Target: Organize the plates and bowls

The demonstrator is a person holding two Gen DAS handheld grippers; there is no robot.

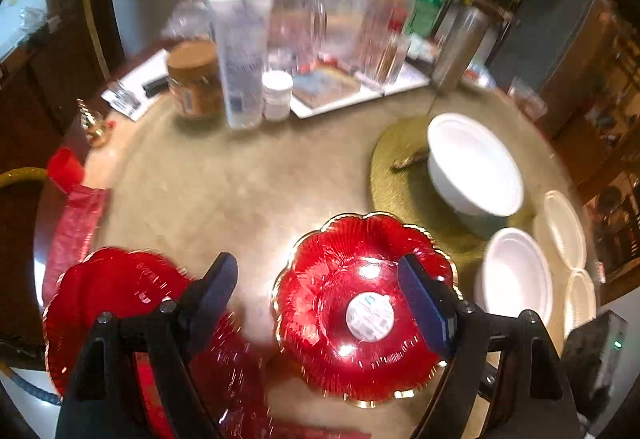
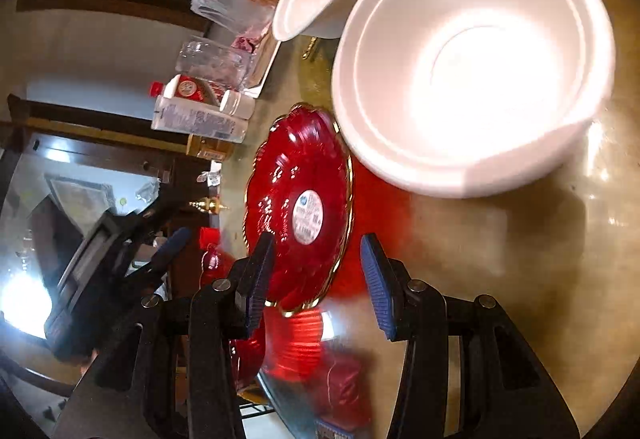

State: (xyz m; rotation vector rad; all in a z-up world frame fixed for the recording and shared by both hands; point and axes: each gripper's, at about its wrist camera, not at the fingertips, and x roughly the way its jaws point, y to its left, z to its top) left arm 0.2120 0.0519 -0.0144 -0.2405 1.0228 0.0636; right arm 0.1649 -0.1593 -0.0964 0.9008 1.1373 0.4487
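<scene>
A red scalloped plate point(image 1: 352, 303) with a gold rim and a round white sticker lies on the round table point(image 1: 224, 191). A second red plate point(image 1: 120, 303) lies at its left. My left gripper point(image 1: 320, 299) is open above the two plates, its right finger over the stickered plate. A large white bowl point(image 1: 476, 165) sits on a gold placemat point(image 1: 404, 175); a smaller white bowl point(image 1: 516, 275) is nearer. In the right wrist view my right gripper point(image 2: 316, 283) is open at the edge of the red plate point(image 2: 300, 207), beside the white bowl point(image 2: 472, 59).
Bottles, jars, glasses and a white tray point(image 1: 360, 95) crowd the table's far side. White foam plates point(image 1: 564, 227) lie at the right edge. A red bag point(image 1: 76, 219) lies at the left edge. The left gripper point(image 2: 132, 251) shows in the right wrist view.
</scene>
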